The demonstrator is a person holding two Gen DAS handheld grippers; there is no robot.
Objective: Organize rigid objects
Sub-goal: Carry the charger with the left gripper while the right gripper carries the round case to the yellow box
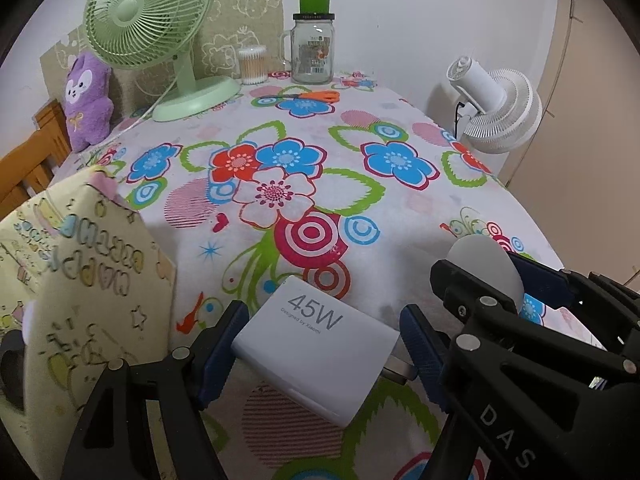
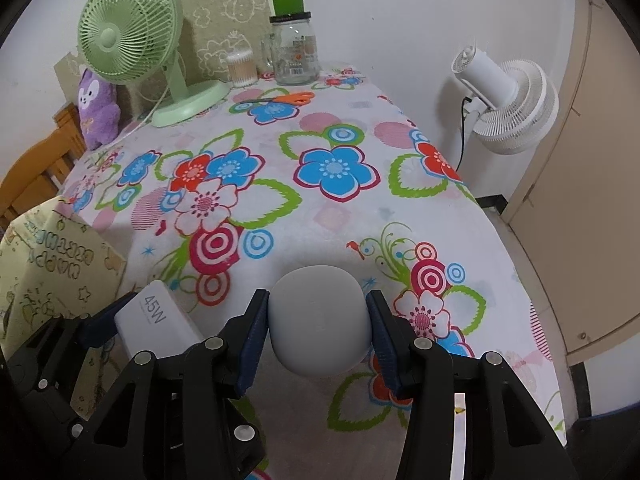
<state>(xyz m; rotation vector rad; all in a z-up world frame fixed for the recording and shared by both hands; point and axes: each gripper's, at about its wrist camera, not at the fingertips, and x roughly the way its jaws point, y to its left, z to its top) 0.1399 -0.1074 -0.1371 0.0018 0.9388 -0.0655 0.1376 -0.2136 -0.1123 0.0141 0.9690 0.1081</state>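
Gripping white charger (image 1: 316, 350) in left gripper (image 1: 320, 356), right gripper (image 2: 318, 330) clamping grey rounded case (image 2: 319, 322)

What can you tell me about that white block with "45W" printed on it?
The white block is a flat, rounded-edge charger of smooth matte plastic, printed "45W" in grey with small lettering below. A metal plug part sticks out of one end. It sits tilted between the blue-padded fingers of the left tool, over the flowered tablecloth. One pad touches its left side; contact on the other side is unclear. A yellow printed bag stands just left.
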